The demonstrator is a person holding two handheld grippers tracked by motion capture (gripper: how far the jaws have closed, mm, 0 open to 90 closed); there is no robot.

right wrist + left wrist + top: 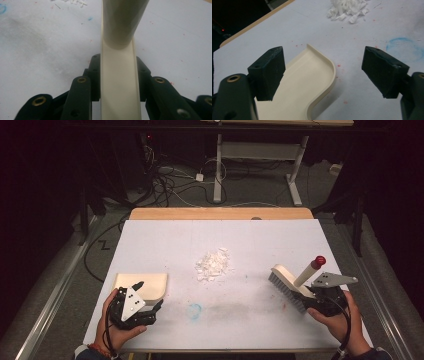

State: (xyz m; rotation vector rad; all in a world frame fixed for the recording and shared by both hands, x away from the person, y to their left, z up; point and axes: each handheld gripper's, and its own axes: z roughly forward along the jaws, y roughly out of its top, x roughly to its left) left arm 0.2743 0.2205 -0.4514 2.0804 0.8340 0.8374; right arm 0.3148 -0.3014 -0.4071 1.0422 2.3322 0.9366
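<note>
The right tongs [311, 296] are clamping the brush [289, 286] while the left tongs [148, 295], gaping empty, are nearing the dustpan [150, 283]; next, sweeping the scraps [214, 264] from three o'clock.

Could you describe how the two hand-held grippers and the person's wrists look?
Both hand-held grippers, left and right, are black, with a grey three-cornered plate on top and a black cable trailing toward the wrist. Up close, the left one's pads are blocky and dark, and brass-coloured rivets sit in the black links. The left wrist wears a reddish bracelet; dark sleeves show at both wrists.
</note>
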